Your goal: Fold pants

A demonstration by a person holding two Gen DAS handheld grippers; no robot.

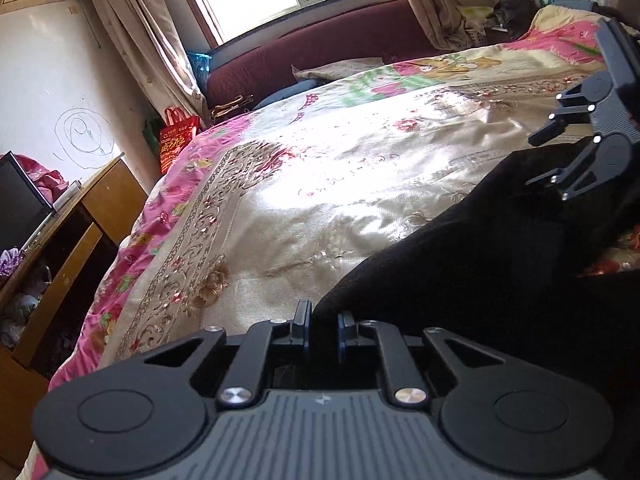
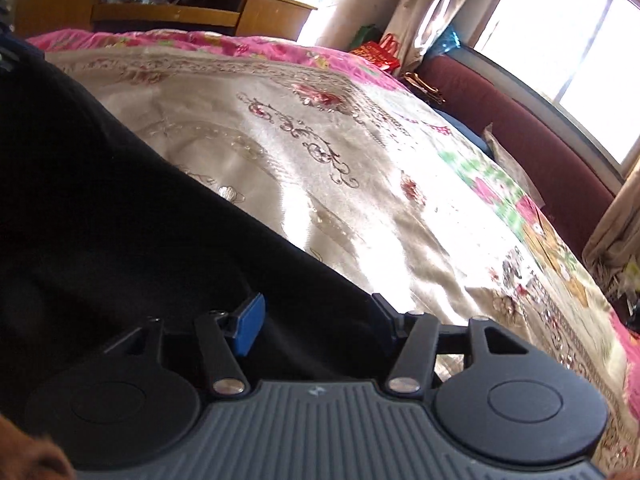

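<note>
Black pants [image 1: 480, 260] lie on a cream and pink flowered quilt [image 1: 320, 184] that covers a bed. At the bottom of the left wrist view, my left gripper [image 1: 323, 330] is shut on the pants' edge, with dark cloth pinched between its narrow jaws. My right gripper [image 1: 534, 160] shows at the far right of that view, over the pants, with its fingers apart. In the right wrist view the pants [image 2: 120, 220] fill the left side. There my right gripper [image 2: 316, 320] stands open, and black cloth lies loose between its blue pad [image 2: 250, 328] and the other finger.
A wooden desk [image 1: 80, 216] with a dark screen [image 1: 20, 200] stands beside the bed. A red bag [image 1: 178, 136] sits on the floor by the curtain. A maroon padded headboard [image 1: 340, 44] runs under the bright window. Cluttered things lie past the bed's far corner [image 1: 512, 12].
</note>
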